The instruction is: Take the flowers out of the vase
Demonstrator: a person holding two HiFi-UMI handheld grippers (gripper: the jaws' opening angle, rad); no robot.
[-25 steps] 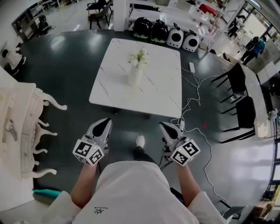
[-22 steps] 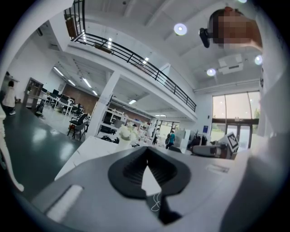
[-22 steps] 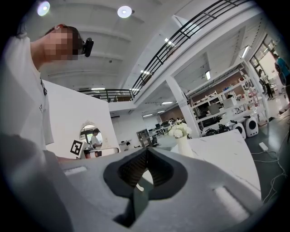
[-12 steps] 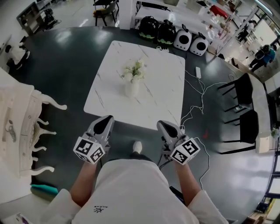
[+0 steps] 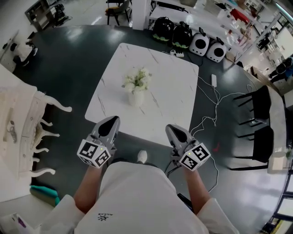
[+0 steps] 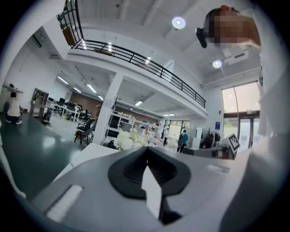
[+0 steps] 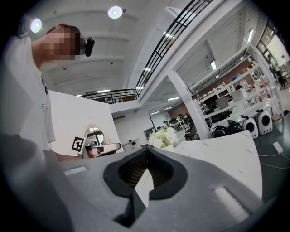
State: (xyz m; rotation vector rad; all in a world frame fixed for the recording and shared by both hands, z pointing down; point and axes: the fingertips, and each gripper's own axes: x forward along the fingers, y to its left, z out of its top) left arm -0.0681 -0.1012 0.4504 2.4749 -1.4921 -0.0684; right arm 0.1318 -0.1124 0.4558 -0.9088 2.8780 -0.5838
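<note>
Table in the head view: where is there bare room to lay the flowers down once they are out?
The table is bare all over its right half, from the vase to the right edge, and on the far strip behind the flowers. Only the vase's own spot, left of centre, is taken.

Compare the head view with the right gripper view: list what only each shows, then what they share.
Only the head view: the black chairs, the floor cables and the person's shoe.
Only the right gripper view: the line where the right gripper closes, jaws together with nothing between them, plus a ceiling light and the balcony railing.
Both: the flowers standing on the marble table, and the left gripper.
</note>
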